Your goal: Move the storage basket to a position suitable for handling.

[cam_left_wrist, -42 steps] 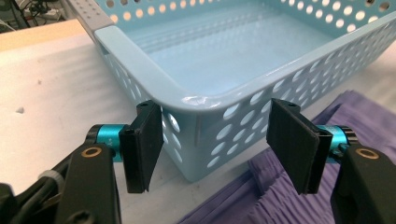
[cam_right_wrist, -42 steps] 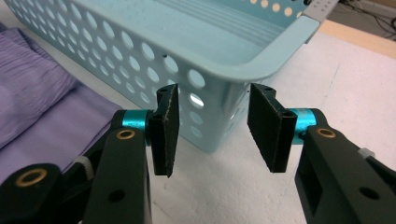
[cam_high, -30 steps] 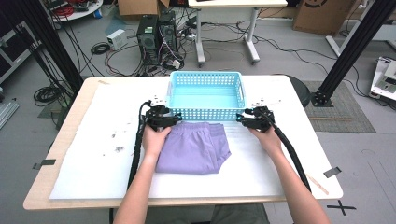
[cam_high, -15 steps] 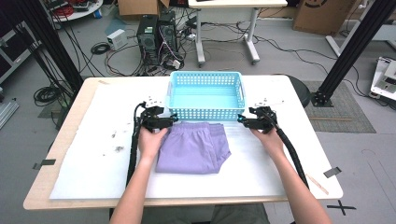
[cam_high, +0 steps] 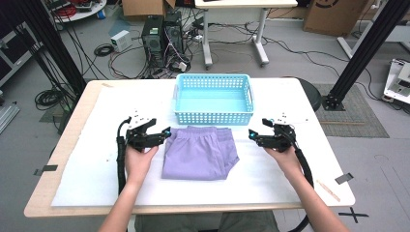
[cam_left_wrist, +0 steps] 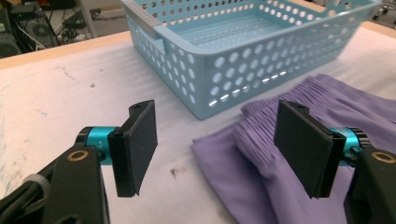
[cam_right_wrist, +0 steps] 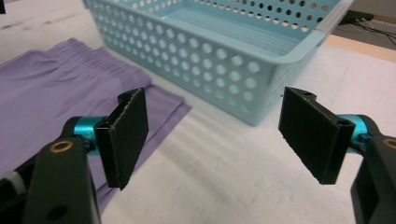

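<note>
A folded purple garment [cam_high: 201, 152] with an elastic waistband lies flat on the white table cover, just in front of an empty light-blue perforated basket [cam_high: 213, 112]. My left gripper [cam_high: 163, 135] hovers open at the garment's left edge, jaws wide apart with nothing between them; in its own view the garment [cam_left_wrist: 261, 154] lies just past the jaws, beside the basket [cam_left_wrist: 224, 79]. My right gripper [cam_high: 251, 135] stands open to the right of the garment, a short gap away. Its view shows the garment [cam_right_wrist: 51, 88] at left and the basket [cam_right_wrist: 219, 56] ahead.
The table's wooden edge [cam_high: 63, 145] borders the white cover [cam_high: 96, 183]. A wooden stick [cam_high: 328, 190] and a tape strip [cam_high: 344, 178] lie near the front right corner. Computers, cables and black frame posts stand on the floor behind.
Both hands have drawn outward from the garment's top corners. The left gripper moved left and toward the front, the right gripper right. The garment stays flat.
</note>
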### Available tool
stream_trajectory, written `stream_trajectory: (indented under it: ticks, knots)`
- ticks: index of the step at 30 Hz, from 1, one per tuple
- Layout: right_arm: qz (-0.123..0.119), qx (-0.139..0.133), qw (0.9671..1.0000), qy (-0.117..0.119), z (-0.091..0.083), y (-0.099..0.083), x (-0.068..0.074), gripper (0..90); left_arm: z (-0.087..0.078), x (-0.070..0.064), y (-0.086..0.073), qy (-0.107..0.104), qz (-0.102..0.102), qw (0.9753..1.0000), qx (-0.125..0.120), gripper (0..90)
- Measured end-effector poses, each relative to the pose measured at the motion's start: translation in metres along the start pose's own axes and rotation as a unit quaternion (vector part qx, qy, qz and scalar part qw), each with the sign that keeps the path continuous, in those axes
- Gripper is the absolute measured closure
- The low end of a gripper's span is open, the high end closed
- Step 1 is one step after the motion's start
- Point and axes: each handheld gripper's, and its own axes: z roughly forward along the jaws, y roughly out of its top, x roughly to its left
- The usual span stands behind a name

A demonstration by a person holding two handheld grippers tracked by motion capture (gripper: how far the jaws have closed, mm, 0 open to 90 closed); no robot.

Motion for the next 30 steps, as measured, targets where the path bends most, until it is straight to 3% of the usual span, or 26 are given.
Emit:
stream_trajectory:
  ticks: [3, 7, 11, 15, 19, 22, 26, 28, 29, 30]
  knots:
    - [0.001, -0.002, 1.0000, 0.002, -0.003, -0.004, 0.008, 22.7, -0.009, -0.005, -0.004, -0.005, -0.002, 1.0000, -0.005, 30.3]
    - [-0.003, -0.014, 0.9999, -0.004, -0.009, -0.013, 0.026, 26.4, -0.026, -0.017, -0.016, -0.008, -0.002, 1.0000, -0.003, 30.5]
    - [-0.013, -0.018, 0.9997, 0.004, -0.013, -0.019, 0.034, 32.6, -0.032, -0.022, -0.023, -0.010, -0.002, 0.9999, 0.006, 31.0]
    - [-0.032, -0.013, 0.9993, 0.016, -0.016, -0.029, 0.045, 39.6, -0.038, -0.025, -0.032, -0.018, -0.014, 0.9997, 0.010, 31.0]
    - [-0.032, 0.002, 0.9991, 0.027, -0.014, -0.032, 0.051, 41.7, -0.042, -0.029, -0.039, -0.026, -0.017, 0.9993, 0.021, 31.0]
    - [-0.021, 0.005, 0.9992, 0.035, -0.010, -0.032, 0.058, 38.2, -0.041, -0.034, -0.042, -0.028, -0.015, 0.9988, 0.038, 31.0]
    - [-0.011, 0.015, 0.9996, 0.022, -0.005, -0.033, 0.071, 31.9, -0.038, -0.041, -0.043, -0.023, -0.014, 0.9981, 0.056, 31.2]
    - [0.010, 0.043, 0.9986, 0.028, 0.001, -0.031, 0.082, 28.7, -0.035, -0.045, -0.043, -0.015, -0.012, 0.9977, 0.065, 31.6]
    - [0.010, 0.043, 0.9986, 0.028, 0.001, -0.031, 0.082, 28.7, -0.035, -0.046, -0.043, -0.010, -0.007, 0.9973, 0.073, 31.6]
    - [0.023, 0.054, 0.9978, 0.031, 0.004, -0.030, 0.092, 26.4, -0.033, -0.049, -0.044, -0.009, -0.009, 0.9965, 0.083, 31.6]
